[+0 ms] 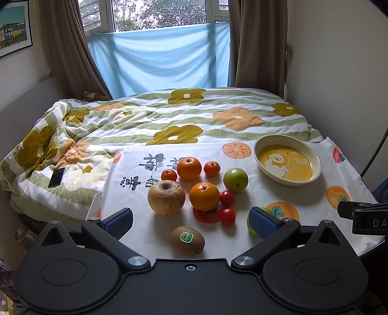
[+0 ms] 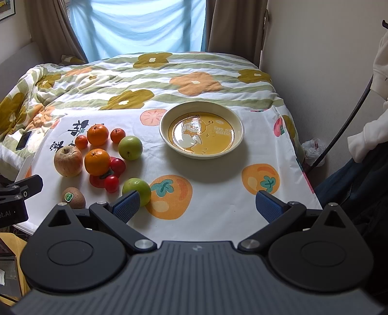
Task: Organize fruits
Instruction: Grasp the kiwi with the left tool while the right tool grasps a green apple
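Left wrist view: the left gripper [image 1: 191,221] hovers with its blue-padded jaws spread wide and holding nothing, above a white tablecloth [image 1: 278,193] printed with persimmons and dark lettering. The fruits lie clustered on the cloth: a kiwi [image 1: 187,240] with a green sticker nearest the camera, a wrinkled apple [image 1: 166,197], two large oranges [image 1: 204,196] [image 1: 189,168], two small mandarins [image 1: 169,175] [image 1: 212,168], a green apple [image 1: 235,179], and two cherry tomatoes [image 1: 227,198] [image 1: 227,216] just beside the nearer orange. A second green apple [image 2: 137,191] is partly hidden behind a blue pad [image 1: 263,223]. A cream bowl [image 1: 257,147] with a yellow duck design stands to the right, apart from the cluster, with no fruit in it. Behind the cloth, a quilt [image 1: 184,116] with green stripes and flower motifs covers a bed; a dark phone [image 1: 56,177] lies on it at left. Brown curtains [image 1: 65,43] flank a window [image 1: 157,14] whose lower part is draped in light blue fabric [image 1: 160,60]; a framed picture [image 1: 14,26] hangs on the left wall. Right wrist view: the right gripper [image 2: 197,206] is likewise wide open and holds nothing, its left pad just in front of the second green apple.
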A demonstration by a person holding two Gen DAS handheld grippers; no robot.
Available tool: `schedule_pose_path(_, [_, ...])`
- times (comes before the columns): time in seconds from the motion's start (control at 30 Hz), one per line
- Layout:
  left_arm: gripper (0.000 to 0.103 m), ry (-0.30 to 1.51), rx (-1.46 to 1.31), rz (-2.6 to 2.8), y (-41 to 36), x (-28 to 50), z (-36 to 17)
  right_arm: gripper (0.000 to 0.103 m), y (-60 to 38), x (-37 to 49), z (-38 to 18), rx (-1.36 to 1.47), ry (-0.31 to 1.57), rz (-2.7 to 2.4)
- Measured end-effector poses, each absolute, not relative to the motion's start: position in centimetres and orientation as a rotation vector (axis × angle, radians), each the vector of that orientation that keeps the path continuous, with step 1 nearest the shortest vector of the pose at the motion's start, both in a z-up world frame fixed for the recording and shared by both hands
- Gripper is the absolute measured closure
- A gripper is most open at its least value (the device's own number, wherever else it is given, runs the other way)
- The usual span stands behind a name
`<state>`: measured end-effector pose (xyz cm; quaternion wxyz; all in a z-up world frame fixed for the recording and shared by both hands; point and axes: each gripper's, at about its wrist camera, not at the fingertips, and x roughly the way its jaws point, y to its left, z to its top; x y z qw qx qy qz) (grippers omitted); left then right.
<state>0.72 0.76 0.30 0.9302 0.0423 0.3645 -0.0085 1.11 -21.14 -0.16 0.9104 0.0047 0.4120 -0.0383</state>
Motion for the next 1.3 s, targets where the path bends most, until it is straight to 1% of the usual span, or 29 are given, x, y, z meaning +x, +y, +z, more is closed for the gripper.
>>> schedule_pose_path(0.37, [0.000,0.756,0.111,-0.031,0.2,0.7,0.8,0.000,-20.9,1.0,0.9,0.030,0.840,-0.084])
schedule_pose_path(0.47, [0.000,0.743,0.114,-0.051,0.2,0.8,0.8,0.000,-20.9,0.7,1.4,0.043,0.806,-0.067])
schedule_pose_path(0.67, [0.000,0.756,0.126,-0.113,0.0,1.6,-1.1,0.000,-20.2,0.8,0.6,0.077,0.759,-0.006])
schedule_pose_path(0.9, [0.000,0.781,0.121,-0.041,-0.2,2.2,-4.1,0.000,-20.0,2.6,-2.8,0.074,0.789,0.104])
schedule_pose_path(1.3, [0.001,0.825,0.173,0.095,-1.2,4.3,-10.5,0.000,-18.5,6.4,-9.2,-0.054,0.809,0.337])
